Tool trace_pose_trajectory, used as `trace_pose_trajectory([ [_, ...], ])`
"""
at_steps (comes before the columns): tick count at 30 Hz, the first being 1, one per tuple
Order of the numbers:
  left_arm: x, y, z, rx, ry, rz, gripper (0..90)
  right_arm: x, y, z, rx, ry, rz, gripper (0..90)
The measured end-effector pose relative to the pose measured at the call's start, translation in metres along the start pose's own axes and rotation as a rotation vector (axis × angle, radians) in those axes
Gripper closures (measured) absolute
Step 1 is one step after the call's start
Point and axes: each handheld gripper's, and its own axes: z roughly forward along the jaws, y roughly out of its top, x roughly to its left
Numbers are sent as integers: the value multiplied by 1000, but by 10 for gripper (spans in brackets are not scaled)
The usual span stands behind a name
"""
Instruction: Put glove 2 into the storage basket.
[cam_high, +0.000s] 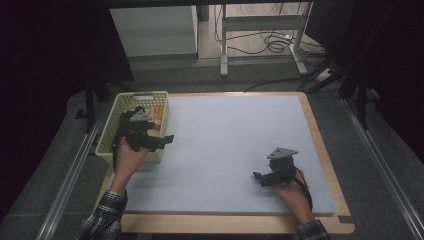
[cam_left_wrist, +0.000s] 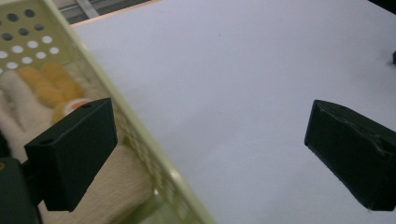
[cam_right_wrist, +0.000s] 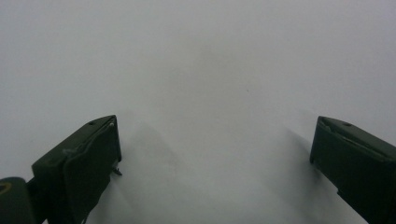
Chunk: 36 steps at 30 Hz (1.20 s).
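Observation:
A pale yellow perforated basket (cam_high: 111, 131) stands at the left edge of the grey mat (cam_high: 225, 145). My left gripper (cam_high: 168, 139) hovers over the basket's right wall, open and empty, jaws pointing right. In the left gripper view that basket wall (cam_left_wrist: 140, 140) runs between the jaws, with one jaw inside above a cream and yellow knitted glove (cam_left_wrist: 42, 88). My right gripper (cam_high: 257, 176) rests low on the mat near the front right, open, jaws pointing left. Between its jaws there is bare mat (cam_right_wrist: 210, 93).
The mat lies on a wooden table (cam_high: 320, 145) with narrow bare edges at the right and front. Dark floor and metal rails flank the table. A white table frame (cam_high: 260, 30) with cables stands behind.

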Motion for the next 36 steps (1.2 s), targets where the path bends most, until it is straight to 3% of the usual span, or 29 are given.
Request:
trace_pose_trajectory([
  [17,-40,2,31,18,-99,55,25,0,0,0,0,0,-1,16],
  [28,-76,6,50,16,-172,106,25,0,0,0,1,1,2,17],
  [36,-98,-2,61,22,-202,148,24,0,0,0,-1,1,-3,18],
])
